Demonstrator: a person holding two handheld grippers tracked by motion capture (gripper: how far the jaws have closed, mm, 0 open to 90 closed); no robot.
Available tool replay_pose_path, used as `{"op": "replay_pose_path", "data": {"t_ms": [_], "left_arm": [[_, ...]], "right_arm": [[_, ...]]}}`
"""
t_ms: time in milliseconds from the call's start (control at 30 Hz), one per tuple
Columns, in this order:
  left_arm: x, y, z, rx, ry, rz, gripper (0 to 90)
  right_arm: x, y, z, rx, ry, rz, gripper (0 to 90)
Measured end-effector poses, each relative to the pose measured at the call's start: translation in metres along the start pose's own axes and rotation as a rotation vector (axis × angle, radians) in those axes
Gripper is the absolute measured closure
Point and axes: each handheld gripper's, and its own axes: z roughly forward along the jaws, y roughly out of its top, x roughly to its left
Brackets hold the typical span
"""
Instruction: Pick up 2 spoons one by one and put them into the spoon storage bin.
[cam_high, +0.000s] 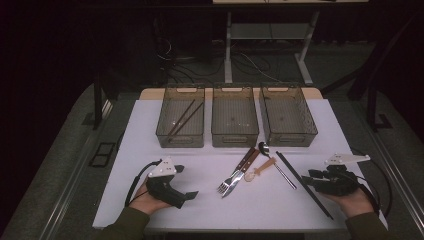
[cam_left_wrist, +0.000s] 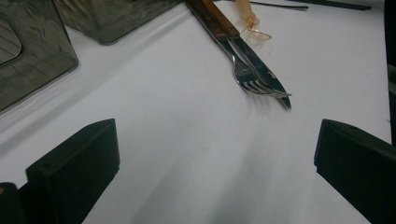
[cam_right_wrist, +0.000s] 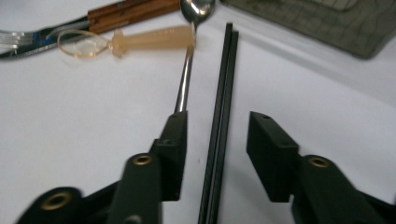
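A pair of black chopsticks (cam_high: 302, 184) lies slantwise on the white table at the right. In the right gripper view the black chopsticks (cam_right_wrist: 225, 93) run between the jaws of my right gripper (cam_right_wrist: 217, 135), with a gap on each side, so it is open. A metal spoon (cam_right_wrist: 187, 79) lies just left of them, its handle end by the left jaw. My right gripper (cam_high: 307, 178) points left over the chopsticks. My left gripper (cam_high: 186, 182) rests at the front left, open wide over bare table (cam_left_wrist: 215, 154). A wooden-handled fork and knife (cam_high: 235, 175) lie side by side ahead of it.
Three clear grey bins stand in a row at the back: the left bin (cam_high: 180, 142) holds brown chopsticks (cam_high: 182, 117), and the middle bin (cam_high: 235, 141) and right bin (cam_high: 290, 140) look bare. A beige plastic spoon (cam_high: 260, 170) lies beside the knife. The table's front edge is close to both hands.
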Motion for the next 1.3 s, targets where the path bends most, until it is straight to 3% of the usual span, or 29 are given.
{"op": "replay_pose_path", "data": {"t_ms": [167, 533, 1300], "left_arm": [[0.000, 0.000, -0.001, 0.002, 0.001, 0.002, 0.0], [-0.001, 0.000, 0.001, 0.006, -0.003, 0.002, 0.0], [-0.002, 0.000, 0.001, 0.006, -0.002, 0.003, 0.0]], "right_arm": [[0.000, -0.008, -0.001, 0.028, -0.007, -0.005, 72.0], [-0.001, -0.010, 0.006, 0.078, -0.009, -0.004, 81.1], [-0.001, -0.012, 0.013, 0.120, -0.032, -0.021, 81.2]]}}
